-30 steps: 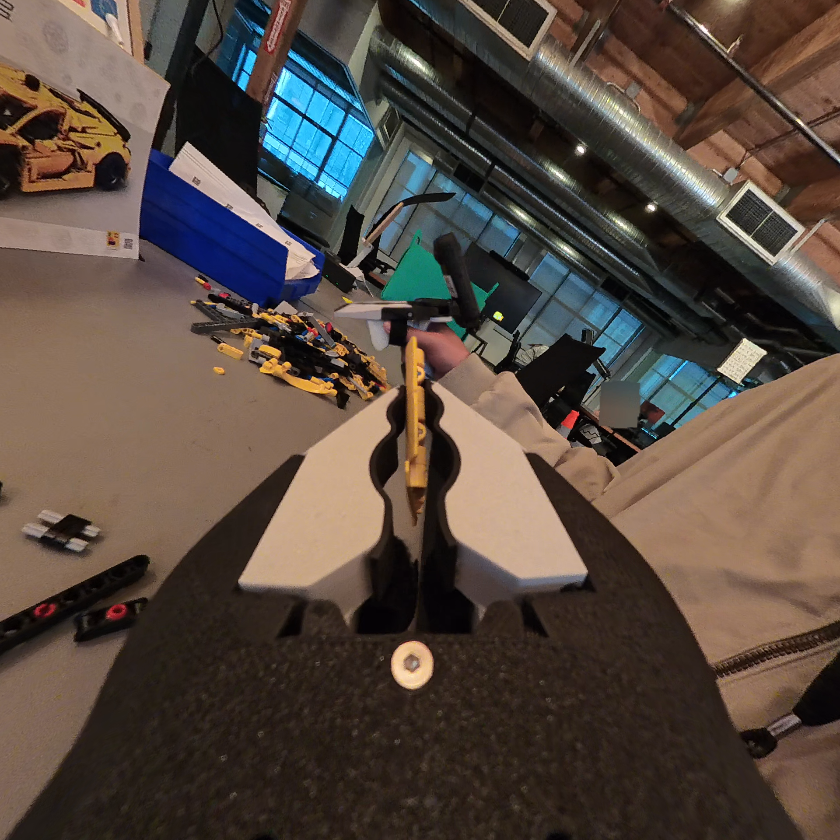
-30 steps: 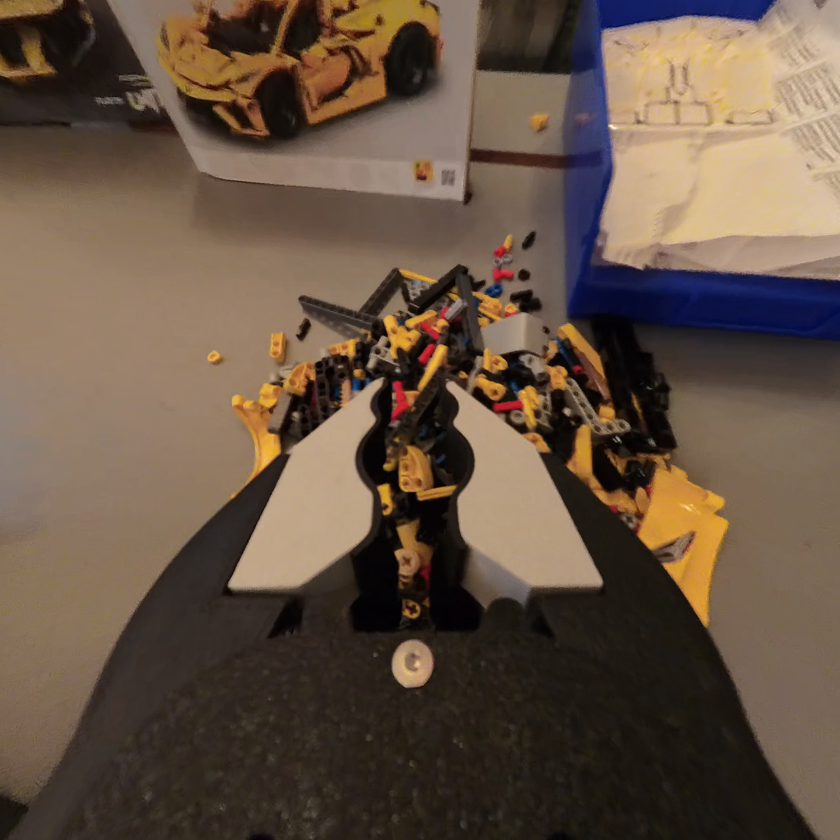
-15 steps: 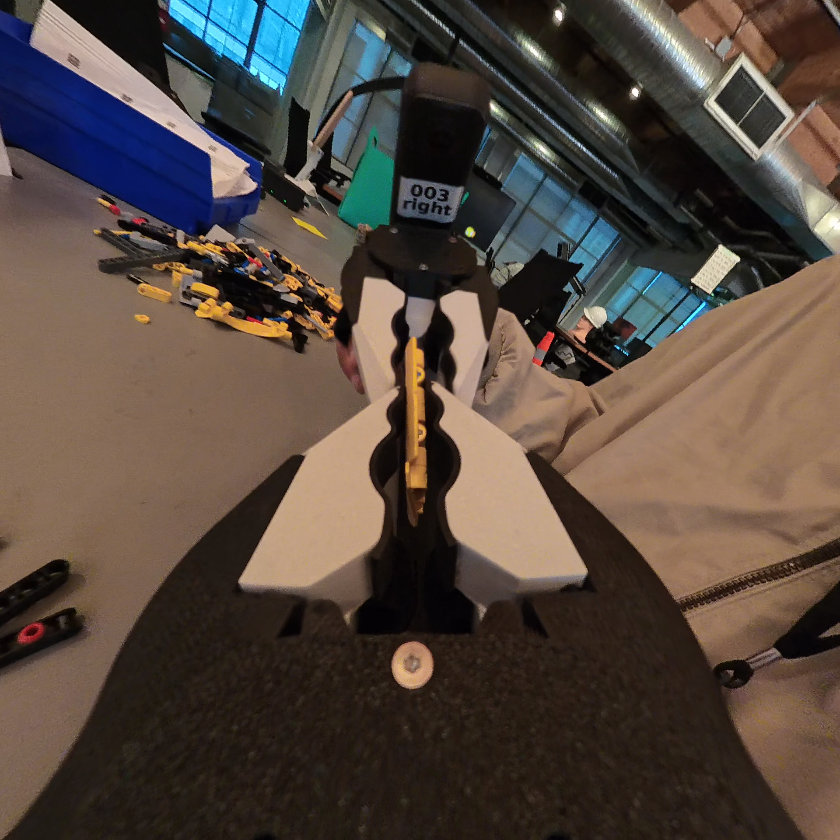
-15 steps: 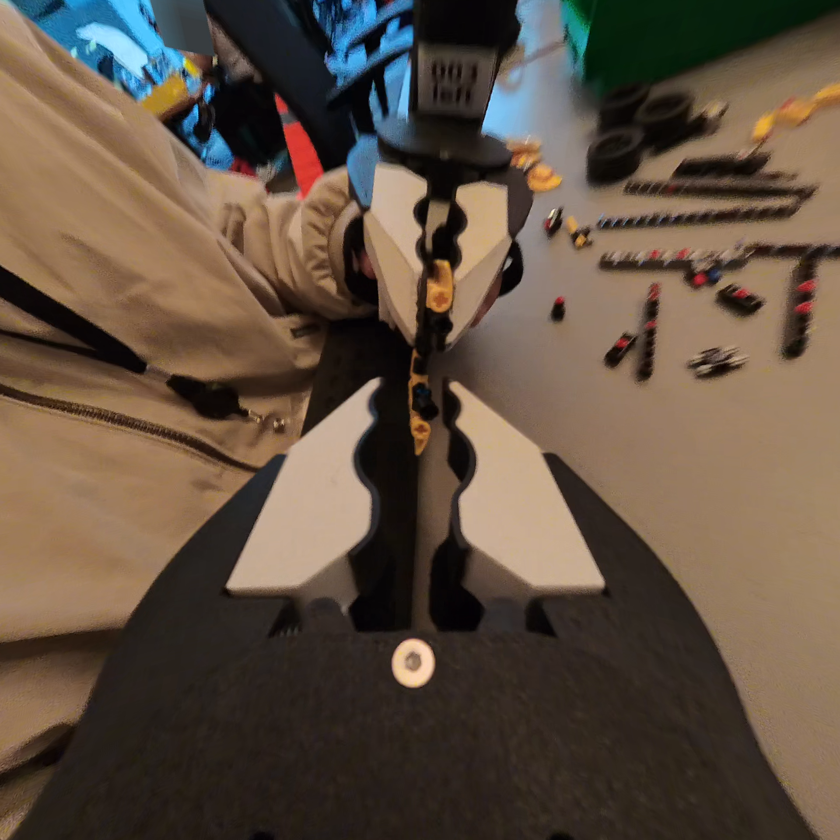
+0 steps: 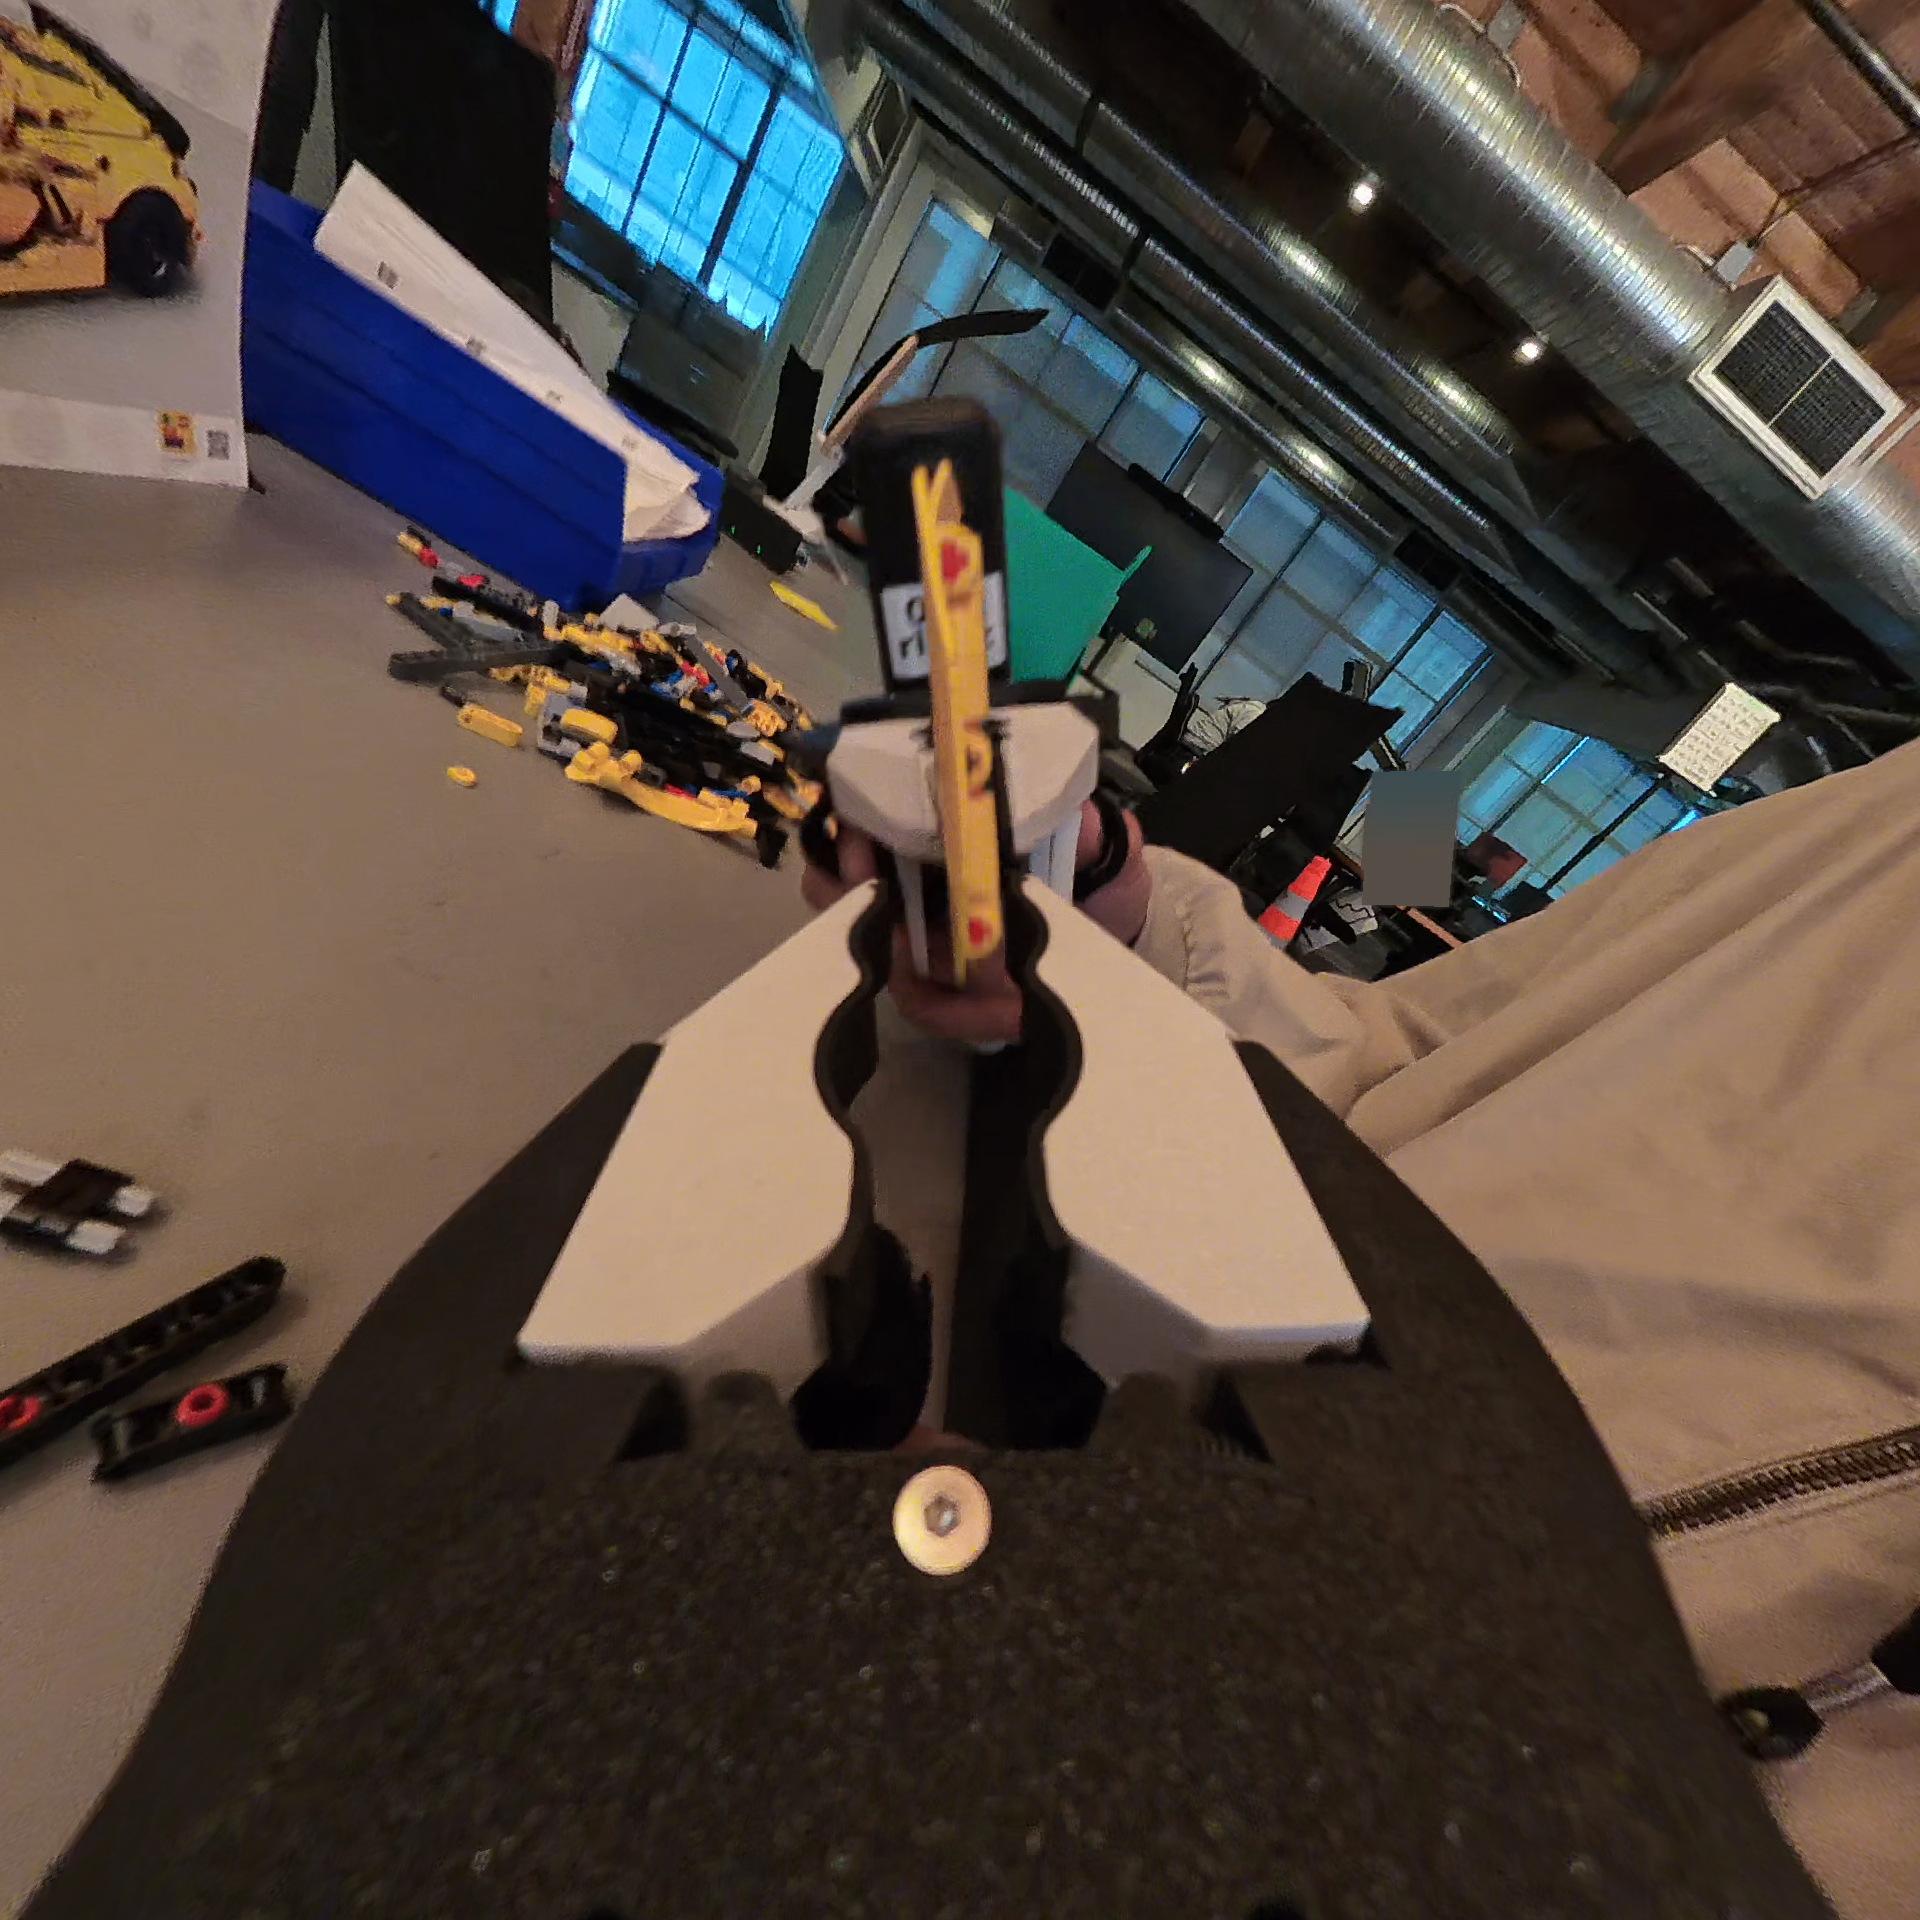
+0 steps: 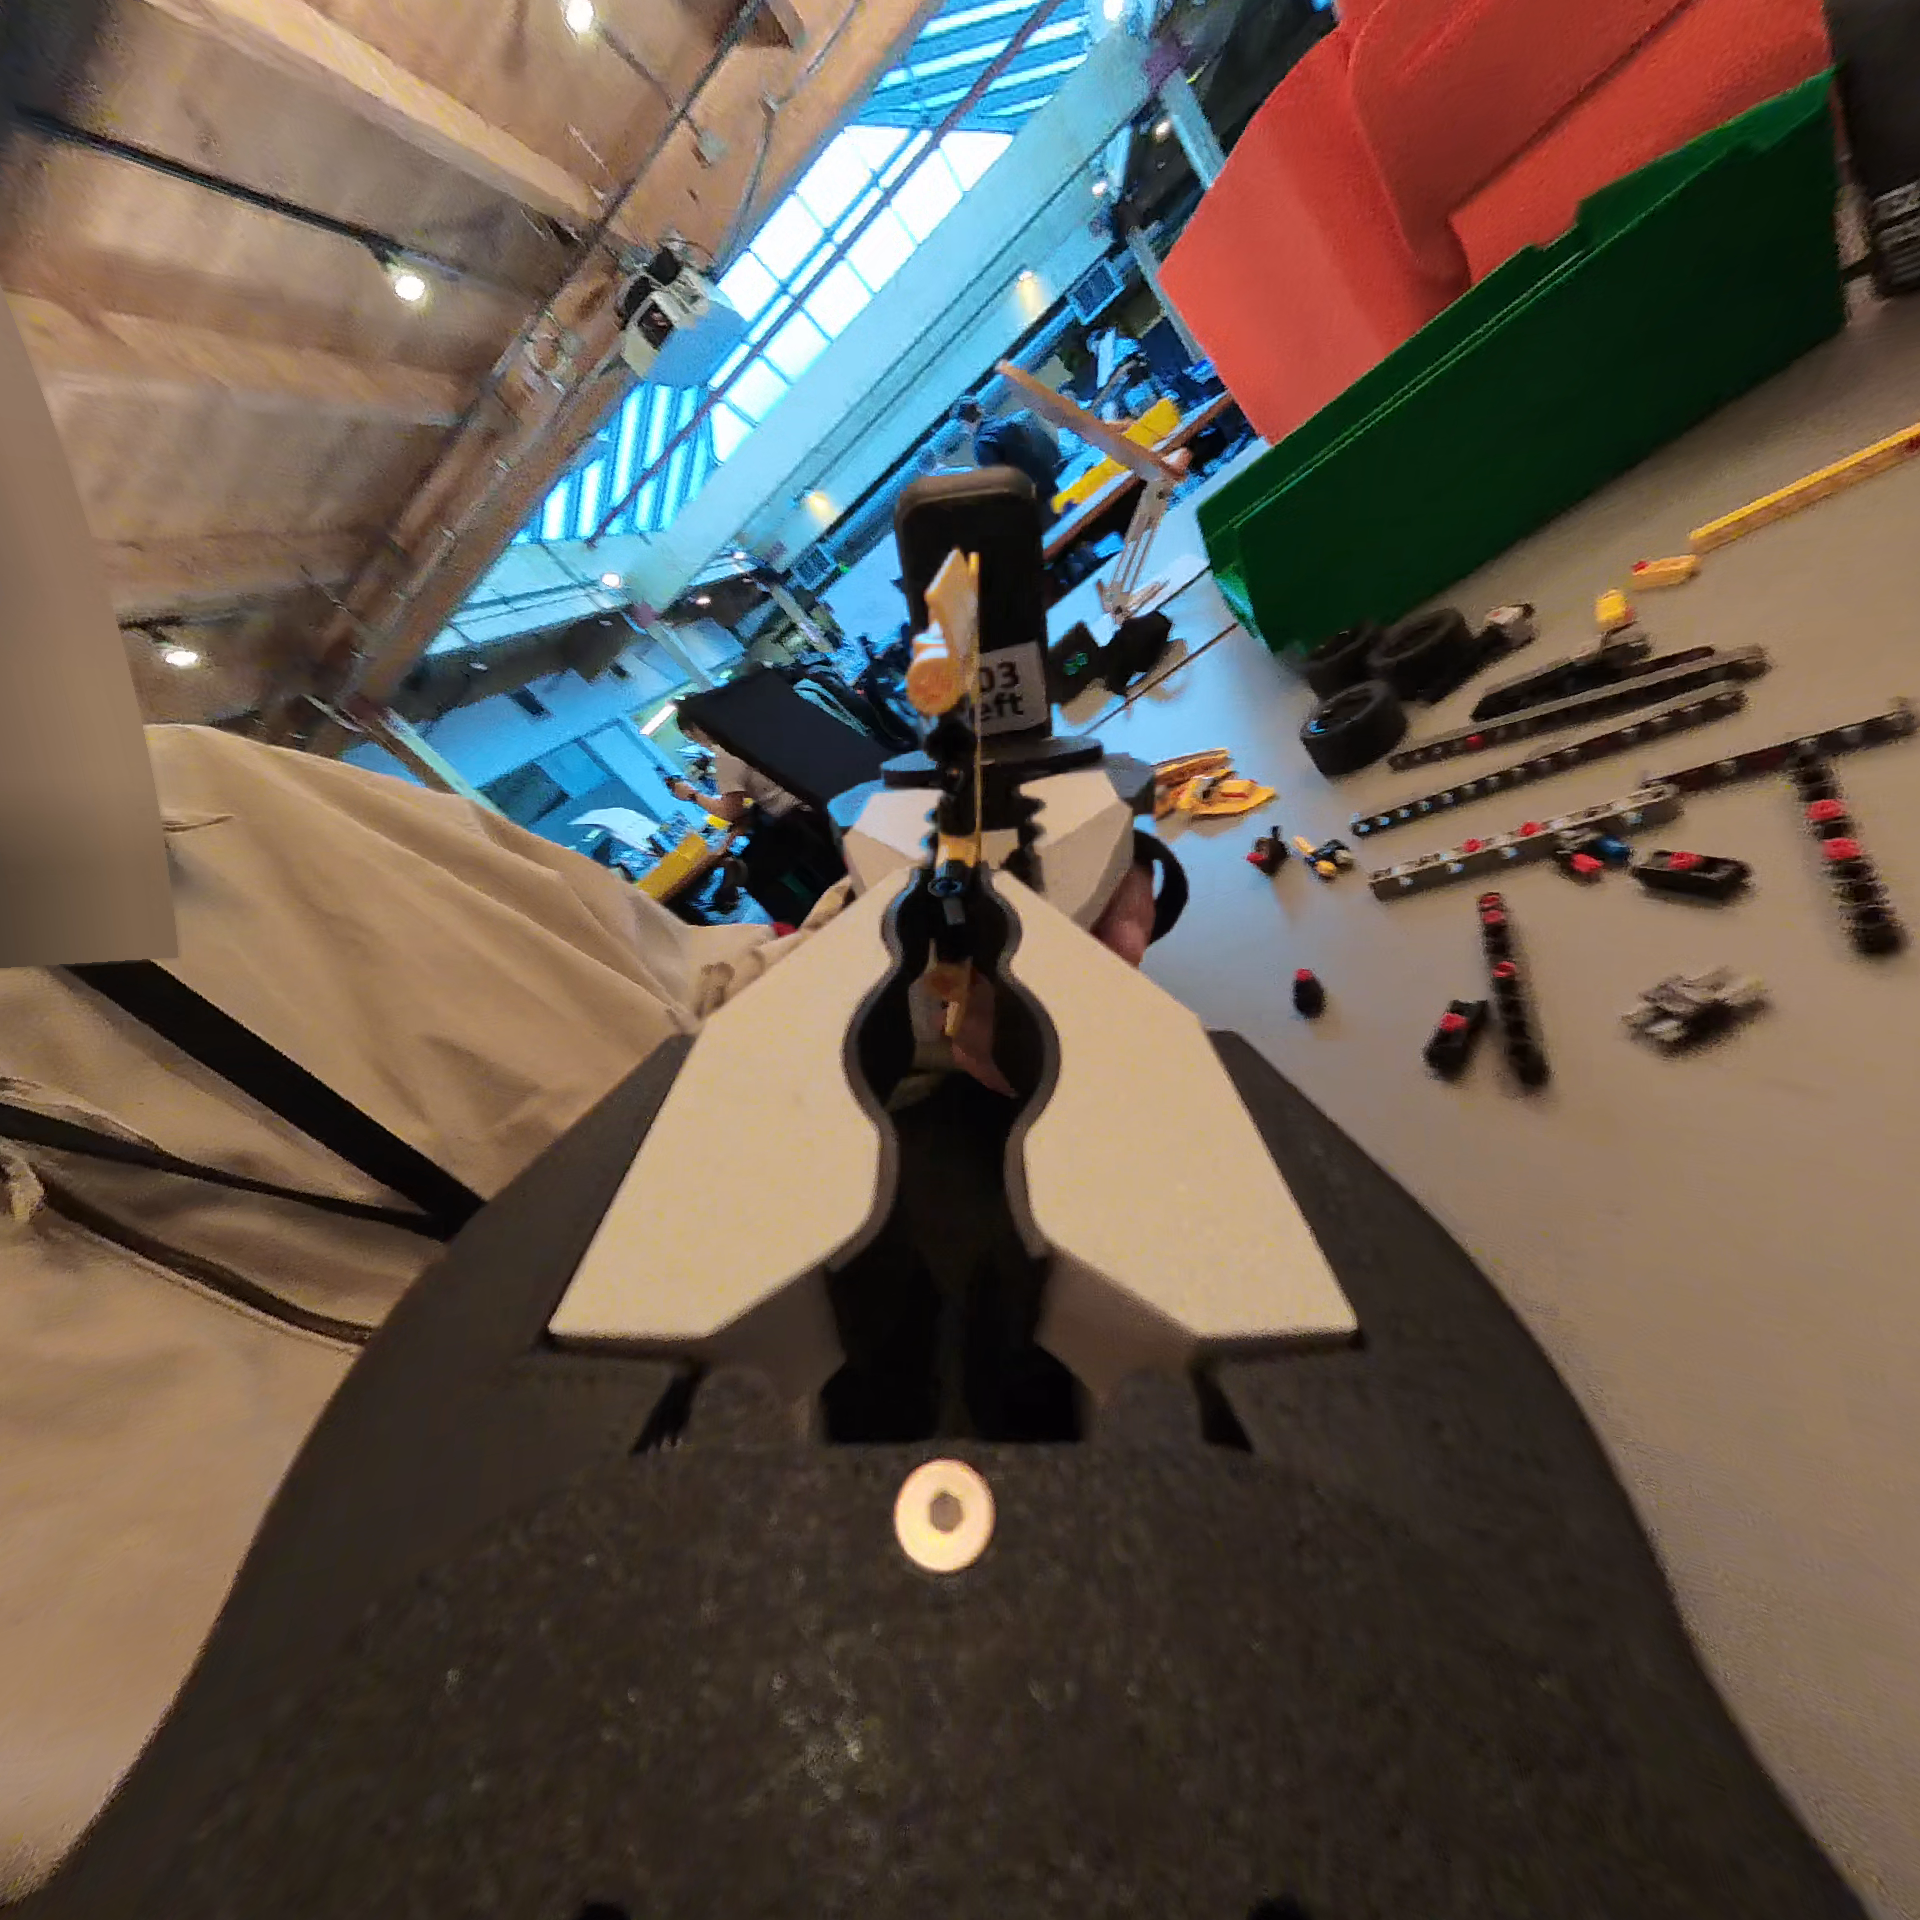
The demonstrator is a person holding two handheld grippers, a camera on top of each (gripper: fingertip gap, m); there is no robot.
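Note:
A long yellow building-brick piece with red and black pins (image 5: pixel 961 727) stands upright in the air between my two grippers, which face each other. In the left wrist view my left gripper (image 5: pixel 945 914) is open. The piece's lower end stands between its fingertips with a gap on both sides. The right gripper (image 5: pixel 961 790) faces me there and is clamped on the piece. In the right wrist view my right gripper (image 6: pixel 951 883) is shut on the same yellow piece (image 6: pixel 951 634), with the left gripper (image 6: pixel 987 831) just behind it.
A pile of yellow and black bricks (image 5: pixel 623 717) lies before a blue bin (image 5: pixel 416 416) and a box showing a yellow car (image 5: pixel 83 208). Black beams (image 6: pixel 1558 810), wheels (image 6: pixel 1361 707) and a green bin (image 6: pixel 1558 416) lie on the grey table. A person's beige jacket (image 5: pixel 1610 1143) is close. Both grippers' tips are close together, under 4 cm apart.
My right gripper swung from the brick pile to face the left one and shut on the yellow piece. My left gripper, shut on that piece before, has opened and let it go.

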